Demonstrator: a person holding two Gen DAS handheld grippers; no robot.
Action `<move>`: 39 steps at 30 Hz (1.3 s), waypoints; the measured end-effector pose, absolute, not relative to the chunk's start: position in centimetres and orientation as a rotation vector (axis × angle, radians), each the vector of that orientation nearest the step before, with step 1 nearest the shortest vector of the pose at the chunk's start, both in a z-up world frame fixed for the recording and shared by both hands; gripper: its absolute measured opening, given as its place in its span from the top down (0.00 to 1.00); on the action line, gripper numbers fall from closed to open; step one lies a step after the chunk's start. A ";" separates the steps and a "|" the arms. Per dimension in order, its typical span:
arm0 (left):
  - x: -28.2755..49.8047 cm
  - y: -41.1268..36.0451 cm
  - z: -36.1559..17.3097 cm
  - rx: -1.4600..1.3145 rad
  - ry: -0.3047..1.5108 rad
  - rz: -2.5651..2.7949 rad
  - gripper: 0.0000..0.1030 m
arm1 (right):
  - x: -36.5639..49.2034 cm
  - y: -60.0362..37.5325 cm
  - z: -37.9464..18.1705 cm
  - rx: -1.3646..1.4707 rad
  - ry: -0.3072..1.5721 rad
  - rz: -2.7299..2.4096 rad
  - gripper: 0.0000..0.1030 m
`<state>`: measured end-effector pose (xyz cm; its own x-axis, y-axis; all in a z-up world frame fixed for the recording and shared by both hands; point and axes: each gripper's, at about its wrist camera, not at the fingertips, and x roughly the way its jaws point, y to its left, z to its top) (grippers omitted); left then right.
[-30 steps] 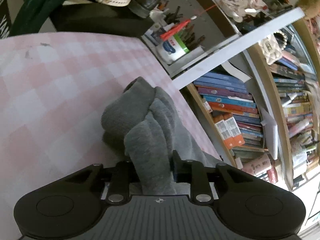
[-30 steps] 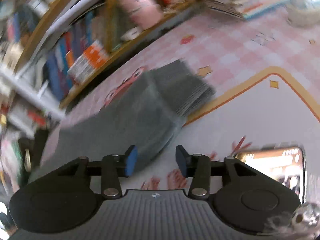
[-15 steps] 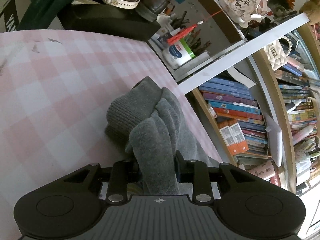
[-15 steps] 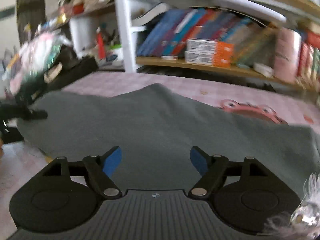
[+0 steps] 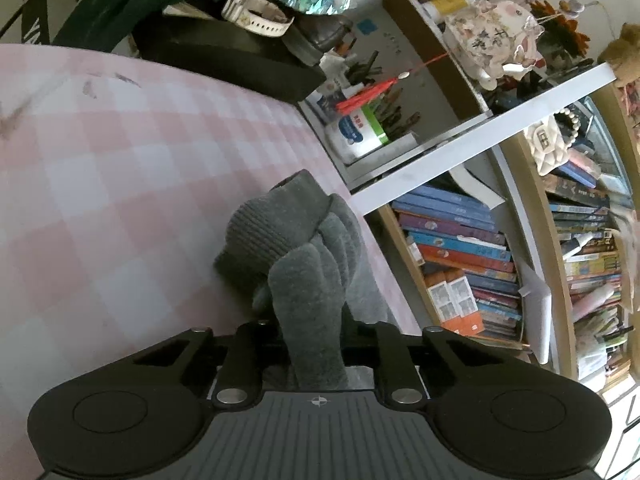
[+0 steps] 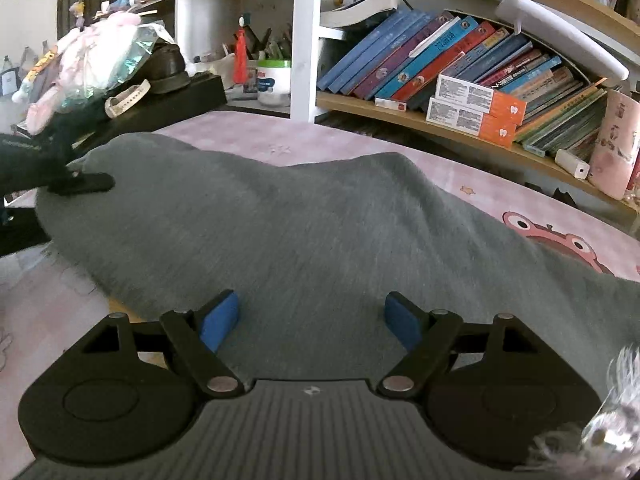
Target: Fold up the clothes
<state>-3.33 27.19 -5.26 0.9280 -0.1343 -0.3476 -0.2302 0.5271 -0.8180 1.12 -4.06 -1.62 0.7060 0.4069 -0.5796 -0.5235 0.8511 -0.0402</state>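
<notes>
Grey knitted fleece garment (image 6: 328,232) lies stretched across the pink checked tablecloth (image 5: 100,184), running from the far left corner to the right edge of the right wrist view. The left gripper (image 5: 316,326) is clenched on a bunched fold of that cloth, with the ribbed cuff twisted into a lump just ahead of its black fingers (image 5: 246,344). Over in the right wrist view, that same left gripper (image 6: 80,182) shows as a dark shape pinning the garment's far end. The right gripper (image 6: 312,316) hovers low over the middle of the fabric, jaws spread wide, blue pads (image 6: 218,318) holding nothing. Behind the table, a wooden bookshelf of leaning coloured books (image 6: 460,76) fills the background, and a white wristwatch (image 5: 256,18) sits on a black box.
</notes>
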 end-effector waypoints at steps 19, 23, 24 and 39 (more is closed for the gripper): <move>-1.0 6.3 6.5 0.036 0.330 -0.251 0.82 | 1.1 -7.2 -1.2 -0.031 0.635 0.584 0.23; -0.7 3.0 4.8 0.156 0.417 -0.352 0.65 | 0.7 -10.1 -0.8 0.032 0.650 0.581 0.23; -0.8 2.8 4.4 0.160 0.432 -0.370 0.62 | 0.5 -10.8 -0.7 0.043 0.652 0.577 0.23; -5.7 5.8 2.8 0.150 0.424 -0.257 0.27 | 1.3 -17.1 -0.5 0.326 0.721 0.667 0.22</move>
<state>-5.68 5.83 2.77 0.8798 -0.2142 -0.4244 0.2765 0.9568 0.0903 1.32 -17.05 -0.48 0.5587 0.6619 -0.4997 -0.4468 0.7478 0.4910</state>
